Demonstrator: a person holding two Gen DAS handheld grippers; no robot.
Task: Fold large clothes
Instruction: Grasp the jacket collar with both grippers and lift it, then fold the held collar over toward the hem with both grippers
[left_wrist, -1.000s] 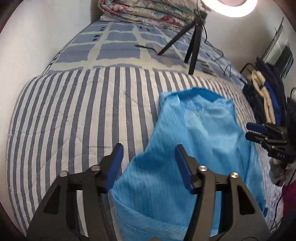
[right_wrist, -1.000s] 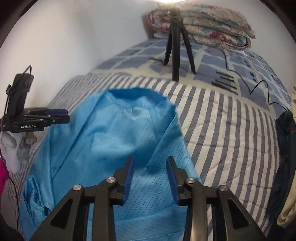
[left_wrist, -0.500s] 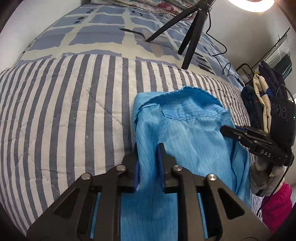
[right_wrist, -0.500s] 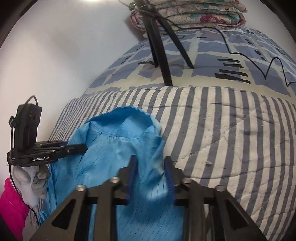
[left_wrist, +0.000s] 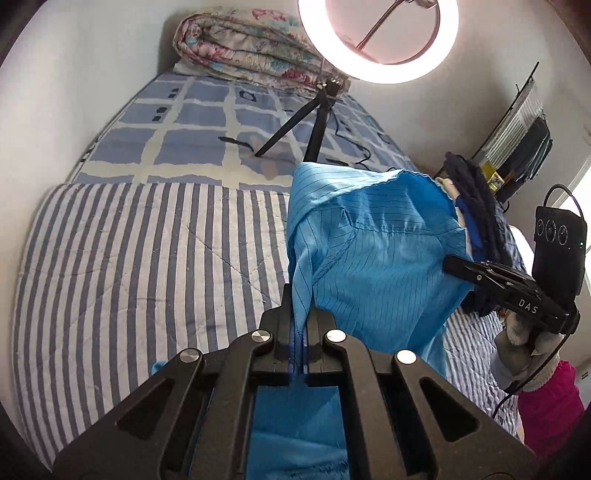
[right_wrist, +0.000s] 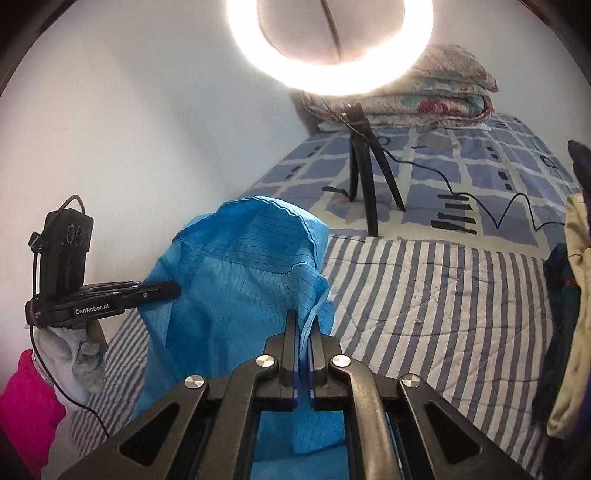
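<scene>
Both hand-held grippers (left_wrist: 300, 295) (right_wrist: 303, 325) pinch blue garment (left_wrist: 373, 266) (raised).

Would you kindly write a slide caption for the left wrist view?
Left tool shut on the pinstriped blue fabric garment, lifting it above the striped quilted bedspread.

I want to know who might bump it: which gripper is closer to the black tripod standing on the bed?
Probably the left, though it's close. Both grippers hold the blue garment up, short of the tripod. The left gripper sits almost straight before it; the right gripper is off to one side.
</scene>
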